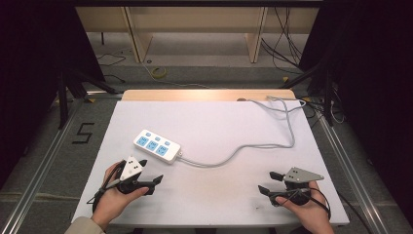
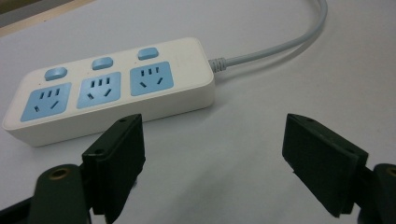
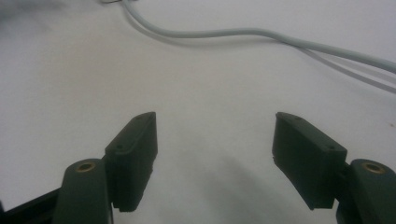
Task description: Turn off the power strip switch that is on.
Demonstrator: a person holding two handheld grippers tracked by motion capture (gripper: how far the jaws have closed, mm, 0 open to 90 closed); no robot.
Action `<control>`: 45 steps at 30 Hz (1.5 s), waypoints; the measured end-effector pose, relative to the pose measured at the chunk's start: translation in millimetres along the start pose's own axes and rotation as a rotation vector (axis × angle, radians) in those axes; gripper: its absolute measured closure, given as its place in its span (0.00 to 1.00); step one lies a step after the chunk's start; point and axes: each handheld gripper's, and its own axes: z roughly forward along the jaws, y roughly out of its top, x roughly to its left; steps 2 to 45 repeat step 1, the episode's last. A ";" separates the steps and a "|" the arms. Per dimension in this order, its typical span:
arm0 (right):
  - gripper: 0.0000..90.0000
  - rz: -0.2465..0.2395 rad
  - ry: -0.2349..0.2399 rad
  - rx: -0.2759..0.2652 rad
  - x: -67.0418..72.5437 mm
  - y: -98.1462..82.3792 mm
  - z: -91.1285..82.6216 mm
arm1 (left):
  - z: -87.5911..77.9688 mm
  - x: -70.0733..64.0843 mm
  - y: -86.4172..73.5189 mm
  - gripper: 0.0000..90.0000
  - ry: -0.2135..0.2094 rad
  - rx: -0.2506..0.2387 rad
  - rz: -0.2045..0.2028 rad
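light: bright tabletop [image 1: 214, 126] | surroundings dark | tongs closeups soft

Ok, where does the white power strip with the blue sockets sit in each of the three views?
High view: power strip lies left of centre on the white table, just ahead of the left hand-held gripper.
Left gripper view: upper left, beyond the open jaws, cable end to the right.
Right gripper view: the strip is not in it.
Shared landmark: its grey cable.
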 end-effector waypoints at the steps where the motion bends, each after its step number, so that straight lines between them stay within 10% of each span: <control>1: 0.35 -0.001 -0.001 0.000 0.2 0.1 0.0 | 0.3 -0.4 -0.2 0.23 -0.005 0.001 -0.001; 45: 0.35 -0.001 -0.001 0.000 0.2 0.1 0.0 | 0.3 -0.4 -0.2 0.23 -0.005 0.001 -0.001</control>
